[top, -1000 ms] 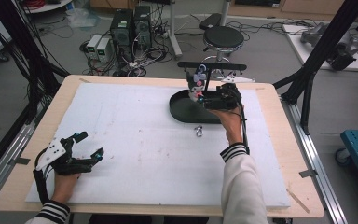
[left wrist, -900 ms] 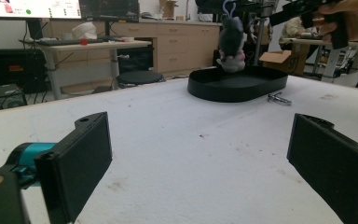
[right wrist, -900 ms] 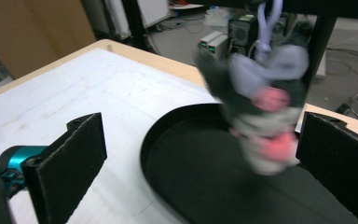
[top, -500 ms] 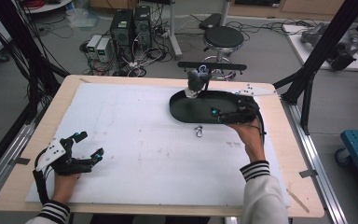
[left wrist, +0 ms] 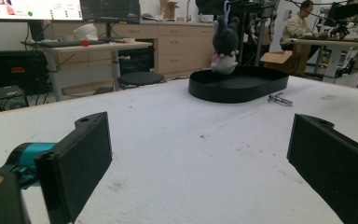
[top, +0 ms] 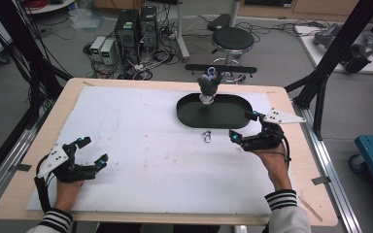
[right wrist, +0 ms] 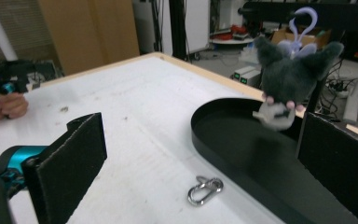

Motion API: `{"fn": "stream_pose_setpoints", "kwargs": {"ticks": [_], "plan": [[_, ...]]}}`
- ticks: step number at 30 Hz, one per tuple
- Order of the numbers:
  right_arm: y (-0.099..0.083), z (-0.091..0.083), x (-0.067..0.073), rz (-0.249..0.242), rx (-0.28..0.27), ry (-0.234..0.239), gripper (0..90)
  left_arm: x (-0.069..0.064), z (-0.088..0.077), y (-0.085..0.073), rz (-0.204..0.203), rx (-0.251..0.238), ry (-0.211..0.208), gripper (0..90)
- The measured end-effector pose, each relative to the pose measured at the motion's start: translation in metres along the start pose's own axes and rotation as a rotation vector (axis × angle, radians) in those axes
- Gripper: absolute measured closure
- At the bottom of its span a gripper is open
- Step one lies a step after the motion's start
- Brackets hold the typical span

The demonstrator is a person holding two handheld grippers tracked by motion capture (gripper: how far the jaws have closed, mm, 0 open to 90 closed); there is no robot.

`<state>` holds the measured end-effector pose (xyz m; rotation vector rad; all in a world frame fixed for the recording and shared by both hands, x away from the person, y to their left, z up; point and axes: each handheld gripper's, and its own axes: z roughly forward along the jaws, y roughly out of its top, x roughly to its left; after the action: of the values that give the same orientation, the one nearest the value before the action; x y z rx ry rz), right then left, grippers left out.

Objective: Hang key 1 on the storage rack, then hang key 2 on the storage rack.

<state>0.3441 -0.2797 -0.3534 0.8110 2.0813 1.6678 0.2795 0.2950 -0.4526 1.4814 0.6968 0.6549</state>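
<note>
A grey plush toy with a lilac loop stands in the far edge of a black oval tray. A small metal carabiner lies on the white mat just in front of the tray. My right gripper hovers open at the tray's near right end, its jaws pointing left with nothing between them. In the right gripper view the plush toy, the tray and the carabiner lie ahead of the jaws. My left gripper rests open and empty at the mat's near left.
The white mat covers most of the wooden table. In the left gripper view the tray, plush toy and carabiner stand far ahead. A stool and computers sit on the floor beyond the table.
My right gripper has drawn back from the plush toy, moving right and toward the near side. The toy stays standing in the tray. The left gripper has not moved.
</note>
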Motion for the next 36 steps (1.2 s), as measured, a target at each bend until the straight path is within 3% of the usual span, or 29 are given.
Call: {"fn": "stream_pose_setpoints", "kwargs": {"ticks": [23,36], "plan": [[-0.0002,0.0024,0.0053,-0.046,0.063,-0.013,0.8,0.0006,0.0,-0.0001,-0.009,-0.005,-0.003,6.8],[0.0085,0.0073,0.0039,-0.072,0.118,0.012,0.8,0.0005,-0.0001,0.0,-0.004,-0.003,-0.005,6.8]]}}
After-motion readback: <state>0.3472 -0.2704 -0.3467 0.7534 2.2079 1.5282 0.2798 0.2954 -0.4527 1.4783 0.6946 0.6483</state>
